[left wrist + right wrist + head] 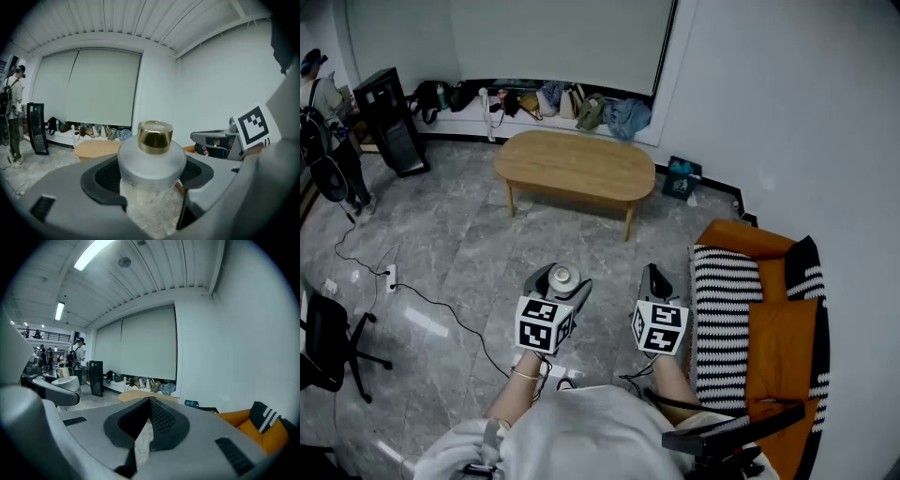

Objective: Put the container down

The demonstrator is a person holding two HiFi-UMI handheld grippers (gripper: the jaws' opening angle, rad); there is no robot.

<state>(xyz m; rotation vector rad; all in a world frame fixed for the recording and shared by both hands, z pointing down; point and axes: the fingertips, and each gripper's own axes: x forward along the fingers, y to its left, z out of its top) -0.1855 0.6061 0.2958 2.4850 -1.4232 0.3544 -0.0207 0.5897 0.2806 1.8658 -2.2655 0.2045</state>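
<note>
A frosted grey container (150, 164) with a gold cap (155, 136) stands upright between the jaws of my left gripper (151, 180), whose dark pads press on both its sides. In the head view the container (562, 277) shows from above at the tip of the left gripper (560, 281), held in the air over the grey marble floor (459, 262). My right gripper (654, 279) is level with it on the right. Its jaws meet at the tips (149, 401) with nothing between them.
An oval wooden table (575, 166) stands ahead, beyond both grippers. An orange sofa with striped cushions (750, 319) is at the right. A black office chair (328, 342) and a floor cable (441, 305) lie at the left. A person (323, 122) and a black unit (389, 117) are far left.
</note>
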